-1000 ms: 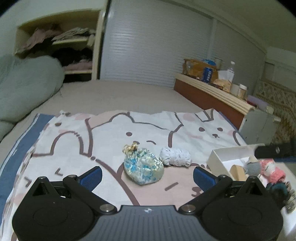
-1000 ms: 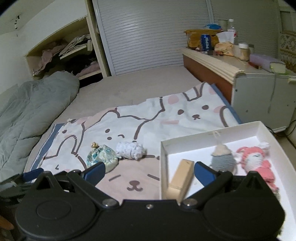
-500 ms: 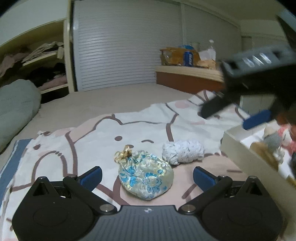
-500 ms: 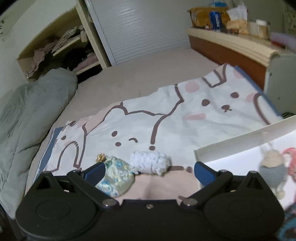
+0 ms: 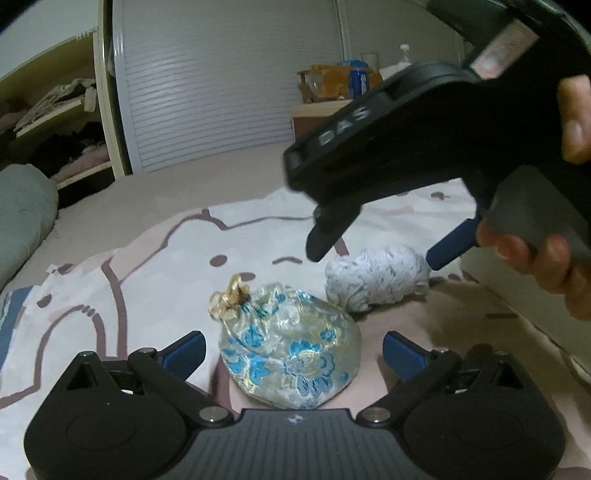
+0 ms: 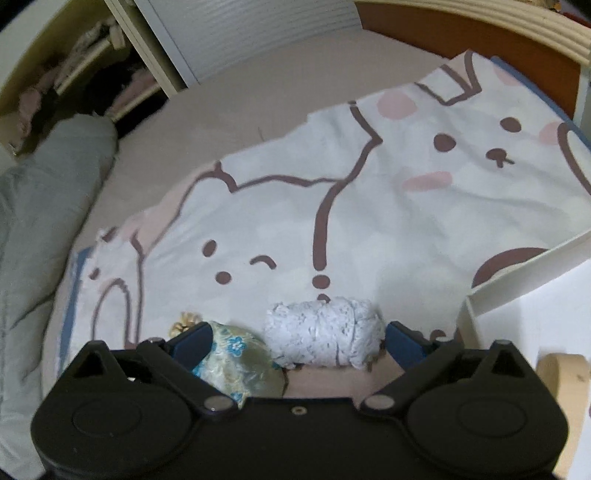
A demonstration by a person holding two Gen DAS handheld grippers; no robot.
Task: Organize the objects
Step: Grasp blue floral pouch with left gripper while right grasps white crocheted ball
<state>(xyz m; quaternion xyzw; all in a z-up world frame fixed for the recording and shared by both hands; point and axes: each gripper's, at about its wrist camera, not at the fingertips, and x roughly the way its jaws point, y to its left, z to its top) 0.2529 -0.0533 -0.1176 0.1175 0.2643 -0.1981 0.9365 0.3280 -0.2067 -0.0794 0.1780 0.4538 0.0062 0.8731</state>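
A cartoon-printed blanket (image 6: 369, 206) is spread beyond the jaws, a grey pillow (image 6: 44, 192) far left, shelves (image 5: 55, 122) behind.

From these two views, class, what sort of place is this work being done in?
Most likely a bedroom: the items lie on a cartoon-animal blanket spread over a bed, beside a wooden headboard ledge, a grey duvet and open shelves of clothes.

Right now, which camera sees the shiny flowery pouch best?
The left wrist view: the pouch shows whole, gold tie included, between the open left claw. In the right wrist view, that claw's finger hides part of it.
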